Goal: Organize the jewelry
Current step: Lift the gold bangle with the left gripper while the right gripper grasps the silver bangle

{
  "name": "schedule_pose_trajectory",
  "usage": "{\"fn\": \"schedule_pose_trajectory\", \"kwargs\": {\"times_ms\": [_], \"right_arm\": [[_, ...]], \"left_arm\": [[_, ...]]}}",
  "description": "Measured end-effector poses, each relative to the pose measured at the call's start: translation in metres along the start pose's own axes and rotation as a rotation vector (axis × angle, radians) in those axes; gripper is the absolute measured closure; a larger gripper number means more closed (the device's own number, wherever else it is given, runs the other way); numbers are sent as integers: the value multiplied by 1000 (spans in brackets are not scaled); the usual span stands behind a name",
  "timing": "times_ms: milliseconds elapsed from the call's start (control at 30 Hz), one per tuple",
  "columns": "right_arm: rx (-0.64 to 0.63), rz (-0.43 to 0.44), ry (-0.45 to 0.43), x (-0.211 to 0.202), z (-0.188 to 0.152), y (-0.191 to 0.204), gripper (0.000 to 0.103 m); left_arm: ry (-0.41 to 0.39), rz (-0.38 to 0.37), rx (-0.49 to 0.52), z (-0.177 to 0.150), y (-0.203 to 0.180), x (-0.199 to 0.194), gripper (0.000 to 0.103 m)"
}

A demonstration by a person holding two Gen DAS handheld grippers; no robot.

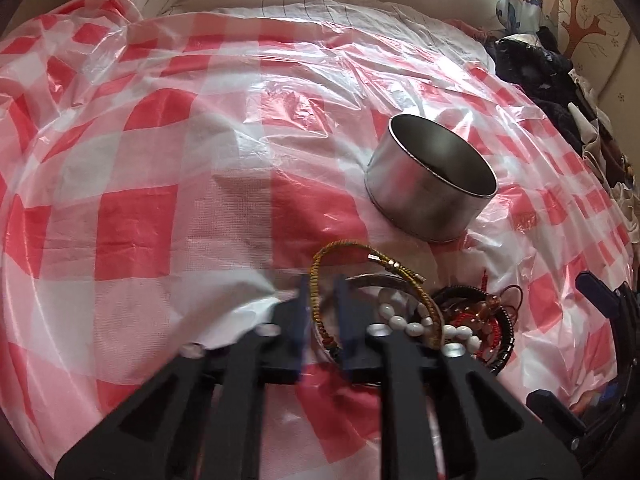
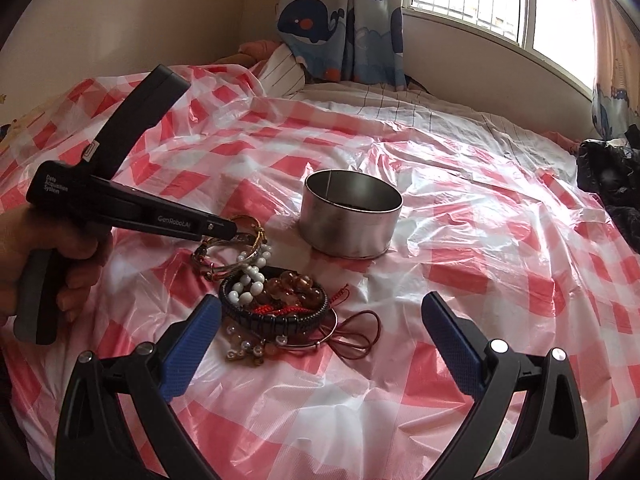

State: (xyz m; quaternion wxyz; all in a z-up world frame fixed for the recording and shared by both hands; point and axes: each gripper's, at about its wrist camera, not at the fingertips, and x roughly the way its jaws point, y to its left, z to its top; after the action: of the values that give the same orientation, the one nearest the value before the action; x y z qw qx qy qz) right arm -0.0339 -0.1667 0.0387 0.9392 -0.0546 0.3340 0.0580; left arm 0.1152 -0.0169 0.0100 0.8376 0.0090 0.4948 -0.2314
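Note:
A pile of jewelry (image 2: 276, 296) lies on the red-and-white checked plastic sheet: white bead strand (image 1: 404, 324), black bangle (image 2: 272, 320), amber beads, red cords, metal bangles. My left gripper (image 1: 322, 284) is shut on a gold braided bracelet (image 1: 352, 250) at the pile's left edge; in the right wrist view its tip (image 2: 224, 230) sits on the pile's far left. My right gripper (image 2: 320, 312) is open and empty, just in front of the pile. A round metal tin (image 2: 350, 216) stands open behind the pile; it also shows in the left wrist view (image 1: 430, 190).
The plastic sheet (image 2: 480, 240) covers a bed. Dark clothing (image 2: 612, 176) is heaped at the right edge. A wall, curtains (image 2: 340, 20) and a window lie behind the bed.

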Motion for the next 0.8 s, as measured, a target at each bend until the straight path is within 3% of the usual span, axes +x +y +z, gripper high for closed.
{"fn": "schedule_pose_trajectory", "kwargs": {"times_ms": [300, 533, 700, 733, 800], "right_arm": [[-137, 105, -9, 1, 21, 29, 7], [-157, 231, 105, 48, 46, 49, 7], [-207, 261, 205, 82, 50, 64, 8], [-209, 268, 225, 88, 49, 66, 12], [-185, 269, 259, 96, 48, 65, 43]], "left_arm": [[-184, -115, -117, 14, 15, -53, 101], [-266, -112, -192, 17, 33, -74, 101], [-289, -97, -233, 18, 49, -80, 101], [-291, -90, -234, 19, 50, -81, 101], [-294, -82, -234, 19, 53, -82, 101]]}}
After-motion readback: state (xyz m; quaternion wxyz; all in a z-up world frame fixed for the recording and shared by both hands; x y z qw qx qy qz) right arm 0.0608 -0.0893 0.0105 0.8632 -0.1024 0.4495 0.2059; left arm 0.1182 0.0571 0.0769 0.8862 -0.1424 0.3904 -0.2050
